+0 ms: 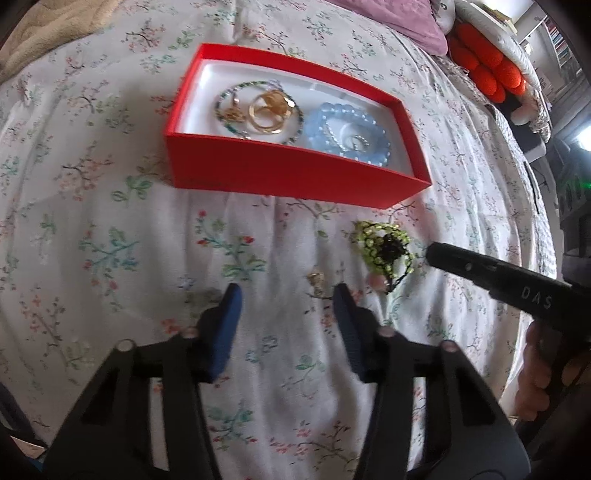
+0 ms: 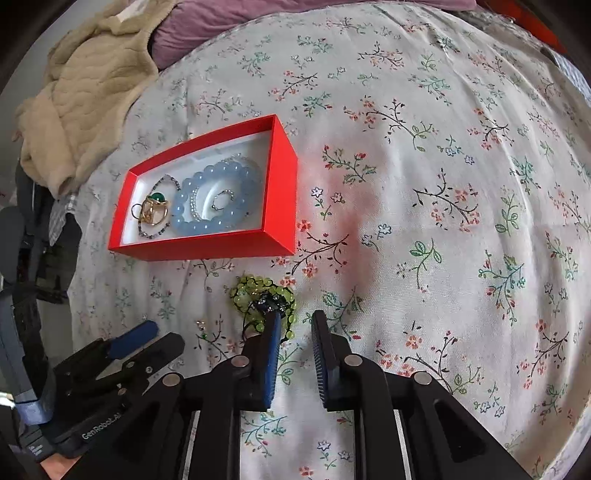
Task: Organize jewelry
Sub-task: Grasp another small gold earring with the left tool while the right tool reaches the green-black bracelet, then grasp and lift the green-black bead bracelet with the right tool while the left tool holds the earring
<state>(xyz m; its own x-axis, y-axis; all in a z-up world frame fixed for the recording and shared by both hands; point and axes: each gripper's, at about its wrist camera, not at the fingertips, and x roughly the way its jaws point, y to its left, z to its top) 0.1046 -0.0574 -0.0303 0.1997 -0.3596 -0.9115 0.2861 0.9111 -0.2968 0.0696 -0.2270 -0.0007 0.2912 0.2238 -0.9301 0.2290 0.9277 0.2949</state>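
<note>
A red box (image 1: 280, 173) (image 2: 207, 247) with a white lining lies on the floral bedsheet. It holds a blue bead bracelet (image 1: 345, 131) (image 2: 218, 199), gold rings (image 1: 267, 110) (image 2: 153, 212) and a thin beaded chain. A green bead bracelet with a black knot (image 1: 384, 251) (image 2: 264, 299) lies on the sheet in front of the box. A small gold piece (image 1: 317, 282) (image 2: 201, 325) lies beside it. My left gripper (image 1: 286, 295) is open and empty, just before the gold piece. My right gripper (image 2: 295, 319) is open, its left finger at the green bracelet's edge.
A beige blanket (image 2: 81, 96) and a purple pillow (image 1: 399, 18) lie at the bed's far side. Orange cushions (image 1: 487, 70) sit past the bed's right edge. The sheet (image 2: 443, 221) stretches wide to the right of the box.
</note>
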